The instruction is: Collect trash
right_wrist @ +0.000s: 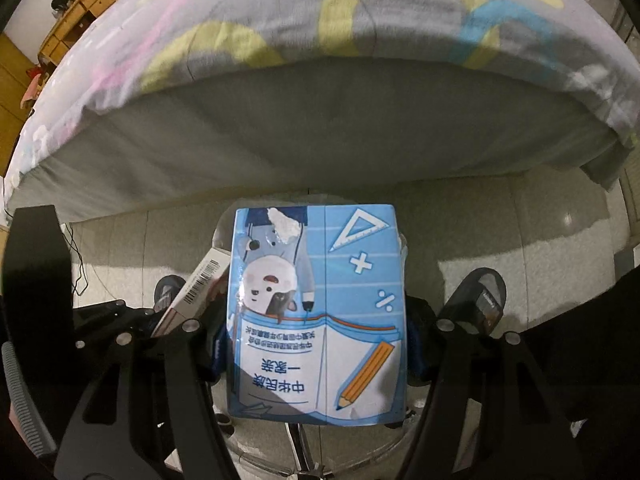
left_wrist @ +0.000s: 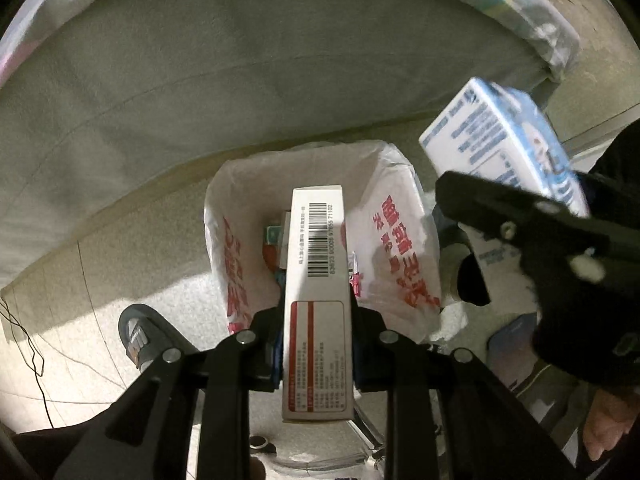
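Observation:
My left gripper [left_wrist: 316,320] points down and is shut on a narrow white box [left_wrist: 318,280] with a barcode and a red label. The box hangs over the mouth of a bin lined with a white plastic bag [left_wrist: 396,240] printed in red; some packaging [left_wrist: 274,248] lies inside. My right gripper [right_wrist: 316,344] is shut on a wide blue carton [right_wrist: 320,312] with a cartoon and a pencil drawing. In the left wrist view the right gripper [left_wrist: 540,232] and its blue carton [left_wrist: 500,140] hover to the right of the bag. The white box [right_wrist: 200,284] shows at the carton's left.
A bed with a grey mattress side [left_wrist: 240,80] and a patterned sheet [right_wrist: 280,20] stands just behind the bin. The person's slippers [left_wrist: 140,336] [right_wrist: 480,300] rest on the tiled floor. A thin cable [left_wrist: 24,344] trails at the left. A wooden desk [right_wrist: 80,4] stands far back left.

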`<state>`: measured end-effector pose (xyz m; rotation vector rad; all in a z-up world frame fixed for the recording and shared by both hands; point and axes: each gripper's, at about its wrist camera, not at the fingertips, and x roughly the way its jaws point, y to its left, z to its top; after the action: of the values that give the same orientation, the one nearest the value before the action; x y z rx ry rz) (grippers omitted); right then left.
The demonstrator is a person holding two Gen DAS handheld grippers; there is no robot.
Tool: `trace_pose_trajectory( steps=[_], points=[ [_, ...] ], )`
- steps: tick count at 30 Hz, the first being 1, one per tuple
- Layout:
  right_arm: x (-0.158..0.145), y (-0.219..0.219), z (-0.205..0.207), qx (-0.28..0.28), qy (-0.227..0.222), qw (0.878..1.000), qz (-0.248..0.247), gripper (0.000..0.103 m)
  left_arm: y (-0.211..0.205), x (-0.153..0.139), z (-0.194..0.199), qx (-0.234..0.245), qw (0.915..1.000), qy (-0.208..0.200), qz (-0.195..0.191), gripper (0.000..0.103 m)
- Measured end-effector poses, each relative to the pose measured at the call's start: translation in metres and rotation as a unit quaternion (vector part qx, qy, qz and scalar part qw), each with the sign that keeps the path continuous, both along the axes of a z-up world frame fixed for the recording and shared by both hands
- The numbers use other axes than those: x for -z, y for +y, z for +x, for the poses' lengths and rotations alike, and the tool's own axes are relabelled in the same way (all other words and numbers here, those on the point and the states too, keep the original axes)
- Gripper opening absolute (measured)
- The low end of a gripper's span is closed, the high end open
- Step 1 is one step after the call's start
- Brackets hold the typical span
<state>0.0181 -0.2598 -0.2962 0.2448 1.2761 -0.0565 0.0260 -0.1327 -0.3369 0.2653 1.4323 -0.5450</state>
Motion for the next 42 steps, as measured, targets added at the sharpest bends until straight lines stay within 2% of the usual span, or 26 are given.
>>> trace_pose_trajectory(
  steps=[4,5,6,8,19,25,27,32,38,42],
  points=[
    [0.011,0.002,0.009,-0.002,0.02,1.0,0.013,0.067,0.0,0.001,0.0,0.002,0.9999,0.012,0.003,0.025],
    [0.013,0.002,0.01,-0.002,0.024,1.0,0.019,0.073,-0.001,0.002,0.001,0.003,0.9999,0.013,0.003,0.036],
    [0.015,0.0,0.011,-0.003,0.026,1.0,0.017,0.079,0.001,0.003,0.0,0.002,0.9999,0.014,0.003,0.06],
    [0.016,0.001,0.01,-0.004,0.024,1.0,0.008,0.081,0.002,0.001,0.0,-0.003,0.9999,0.014,0.0,0.08],
    [0.005,0.001,0.004,0.004,0.005,1.0,0.011,0.082,0.007,-0.007,0.002,-0.014,0.9999,-0.001,-0.001,0.08],
    [-0.007,-0.002,0.001,0.009,-0.004,1.0,0.021,0.082,0.011,-0.021,0.003,-0.023,0.9995,-0.02,-0.006,0.08],
    [-0.02,-0.002,-0.001,0.01,-0.015,1.0,0.023,0.082,0.015,-0.03,0.004,-0.033,0.9989,-0.03,-0.013,0.08],
    [-0.058,-0.004,-0.009,0.013,-0.048,0.998,0.031,0.082,0.021,-0.048,0.005,-0.033,0.9965,-0.077,0.0,0.08],
    [-0.11,-0.001,-0.021,0.001,-0.093,0.995,0.02,0.083,0.046,-0.075,0.016,-0.095,0.9886,-0.116,-0.014,0.08],
    [-0.154,0.005,-0.027,-0.007,-0.14,0.99,0.02,0.083,0.066,-0.109,0.024,-0.142,0.9775,-0.152,-0.036,0.081]
  ],
)
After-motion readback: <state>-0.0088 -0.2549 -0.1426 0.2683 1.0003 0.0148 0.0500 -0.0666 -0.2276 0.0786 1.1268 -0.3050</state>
